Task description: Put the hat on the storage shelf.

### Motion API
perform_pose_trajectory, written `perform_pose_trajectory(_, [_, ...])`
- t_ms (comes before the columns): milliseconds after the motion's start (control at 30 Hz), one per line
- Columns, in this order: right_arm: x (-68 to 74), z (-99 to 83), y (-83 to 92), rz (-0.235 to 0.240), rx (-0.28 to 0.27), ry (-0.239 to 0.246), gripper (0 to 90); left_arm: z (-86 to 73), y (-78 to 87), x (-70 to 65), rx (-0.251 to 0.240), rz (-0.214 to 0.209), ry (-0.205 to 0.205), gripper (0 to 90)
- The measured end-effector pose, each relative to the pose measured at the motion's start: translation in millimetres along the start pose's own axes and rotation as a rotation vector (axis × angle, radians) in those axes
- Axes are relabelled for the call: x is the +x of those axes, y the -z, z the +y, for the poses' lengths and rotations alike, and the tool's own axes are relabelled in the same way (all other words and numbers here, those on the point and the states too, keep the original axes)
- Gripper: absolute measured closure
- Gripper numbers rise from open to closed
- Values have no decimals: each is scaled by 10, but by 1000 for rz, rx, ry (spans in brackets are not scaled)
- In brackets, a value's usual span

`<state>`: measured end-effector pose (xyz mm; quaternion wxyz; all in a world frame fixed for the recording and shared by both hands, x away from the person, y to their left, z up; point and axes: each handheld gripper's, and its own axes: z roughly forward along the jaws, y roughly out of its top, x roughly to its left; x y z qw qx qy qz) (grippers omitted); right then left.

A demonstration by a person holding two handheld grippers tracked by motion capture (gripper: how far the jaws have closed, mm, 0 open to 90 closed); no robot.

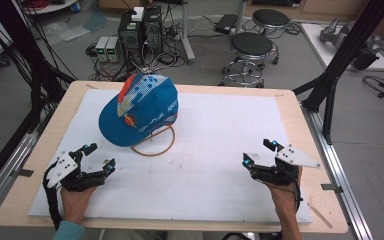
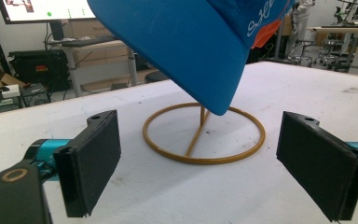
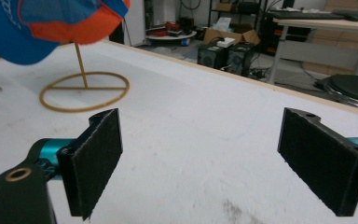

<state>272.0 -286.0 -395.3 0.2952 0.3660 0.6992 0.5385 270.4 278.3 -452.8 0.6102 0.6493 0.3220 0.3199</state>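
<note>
Blue baseball cap with orange panel [image 1: 140,107] sits on a thin gold wire stand with a ring base [image 1: 153,141], far-left part of the white foam-topped table [image 1: 220,130]. My left gripper [image 1: 94,156] is near the ring base, jaws wide apart, holding nothing. My right gripper [image 1: 261,151] is well apart at the right side, jaws also spread, nothing between them

One blue cap [image 1: 142,112] sits on one gold wire stand [image 1: 153,142], on one white table [image 1: 220,130]. Two grippers appear: left gripper [image 1: 99,156], right gripper [image 1: 260,152]. Two stools stand behind: near stool [image 1: 251,47], far stool [image 1: 270,19].
</note>
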Motion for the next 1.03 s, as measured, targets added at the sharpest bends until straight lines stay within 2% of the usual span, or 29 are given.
perform_pose_trajectory(33, [29,-121,22,-16,-9,9,125,0,-1,0,0,0,0,140])
perform_pose_trajectory(100, [52,-228,34,-39,-21,18,119,0,-2,1,1,1,2,140])
perform_pose_trajectory(133, [61,-248,30,-46,15,10,113,1,-3,1,2,2,1,140])
perform_pose_trajectory(167, [66,-274,24,-49,12,21,114,1,-3,2,5,2,-1,140])
perform_pose_trajectory(233, [100,-355,37,-78,-56,30,116,2,-3,3,7,2,-2,140])
perform_pose_trajectory(300, [98,-415,20,-85,-34,11,116,2,-3,1,7,4,-3,140])
perform_pose_trajectory(433, [95,-549,-8,-97,-37,-6,116,2,-4,-4,8,4,-2,140])
perform_pose_trajectory(533, [107,-553,1,-114,-61,-8,116,3,-6,-3,8,6,-3,140])
perform_pose_trajectory(600, [112,-553,-7,-125,-58,-11,116,3,-5,-5,9,6,-5,139])
perform_pose_trajectory(867, [132,-563,-14,-162,-79,15,116,3,-7,-7,10,5,-9,139])
perform_pose_trajectory(1033, [128,-568,-10,-175,-81,-2,116,2,-7,-7,9,4,-9,140])
